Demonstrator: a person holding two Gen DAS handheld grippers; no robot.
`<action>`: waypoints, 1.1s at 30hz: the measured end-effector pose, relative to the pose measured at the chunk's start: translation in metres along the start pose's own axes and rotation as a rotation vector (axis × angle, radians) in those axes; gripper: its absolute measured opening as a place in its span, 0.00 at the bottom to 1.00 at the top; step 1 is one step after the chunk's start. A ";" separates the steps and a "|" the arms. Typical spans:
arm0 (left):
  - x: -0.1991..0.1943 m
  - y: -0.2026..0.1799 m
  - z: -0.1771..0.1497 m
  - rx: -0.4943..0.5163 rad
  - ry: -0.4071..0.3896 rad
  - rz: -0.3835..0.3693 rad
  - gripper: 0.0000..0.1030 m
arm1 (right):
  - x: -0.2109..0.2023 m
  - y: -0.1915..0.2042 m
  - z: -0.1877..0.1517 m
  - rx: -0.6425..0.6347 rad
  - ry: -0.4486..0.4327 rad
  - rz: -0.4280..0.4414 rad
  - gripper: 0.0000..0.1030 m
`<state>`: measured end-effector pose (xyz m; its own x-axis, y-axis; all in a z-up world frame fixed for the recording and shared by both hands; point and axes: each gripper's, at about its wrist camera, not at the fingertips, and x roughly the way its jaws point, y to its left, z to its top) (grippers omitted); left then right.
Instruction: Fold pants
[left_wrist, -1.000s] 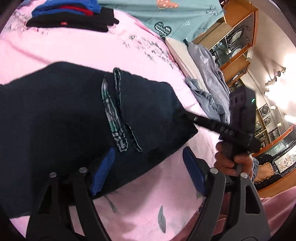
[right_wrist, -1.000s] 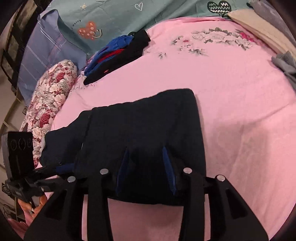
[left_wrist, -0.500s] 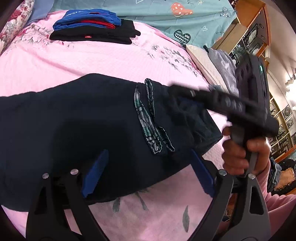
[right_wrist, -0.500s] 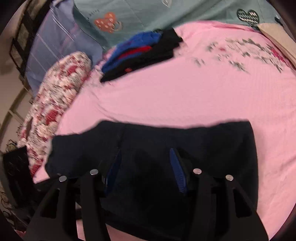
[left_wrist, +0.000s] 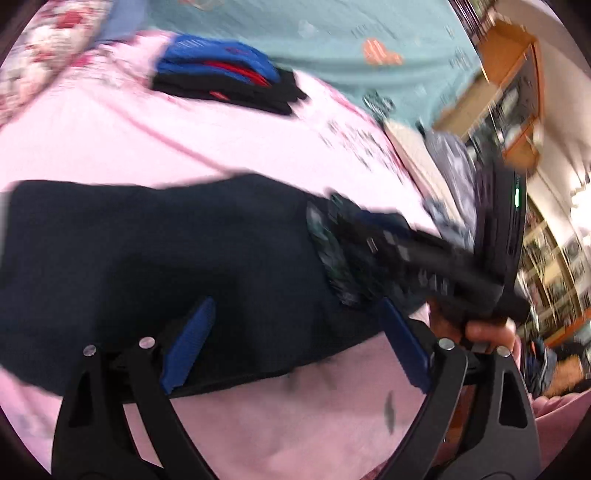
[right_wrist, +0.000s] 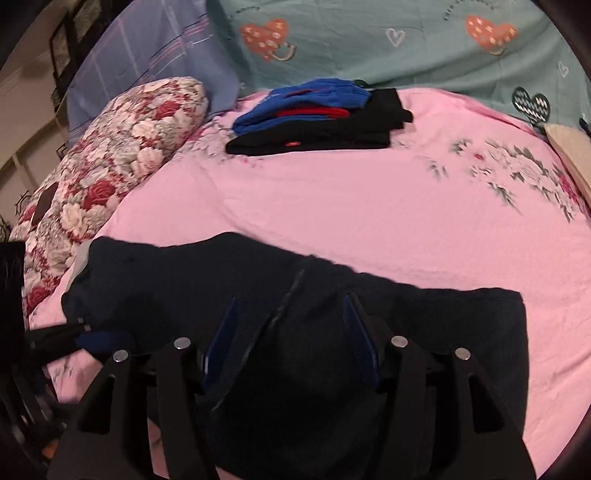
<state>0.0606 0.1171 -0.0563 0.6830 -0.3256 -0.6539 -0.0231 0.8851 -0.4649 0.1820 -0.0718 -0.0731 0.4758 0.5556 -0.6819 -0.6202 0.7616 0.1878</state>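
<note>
Dark navy pants (right_wrist: 332, 325) spread flat on pink bedsheet (right_wrist: 351, 206), near edge; left gripper (left_wrist: 295, 347) and right gripper (right_wrist: 291, 343) above the fabric, jaws of both opening, blue pads clear of cloth; folded clothes stack (right_wrist: 317, 118) well apart beyond.

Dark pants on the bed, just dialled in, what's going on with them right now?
A person holding a gripper in each hand is folding the dark pants on the pink bedsheet. Both the left gripper and the right gripper hang over the cloth with jaws opening, neither pinching it. The pants lie flat in a folded slab. A stack of folded clothes sits farther back.
</note>
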 end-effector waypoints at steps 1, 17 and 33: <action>-0.013 0.012 0.001 -0.025 -0.031 0.031 0.92 | 0.002 0.008 -0.001 -0.014 0.003 -0.004 0.57; -0.148 0.161 -0.049 -0.418 -0.216 0.320 0.97 | 0.019 0.221 -0.021 -0.648 -0.006 0.266 0.57; -0.129 0.175 -0.036 -0.524 -0.217 -0.020 0.97 | 0.062 0.244 -0.005 -0.671 0.148 0.243 0.15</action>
<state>-0.0581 0.3021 -0.0751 0.8201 -0.2156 -0.5300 -0.3303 0.5778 -0.7463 0.0563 0.1469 -0.0731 0.2160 0.5957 -0.7736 -0.9691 0.2273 -0.0956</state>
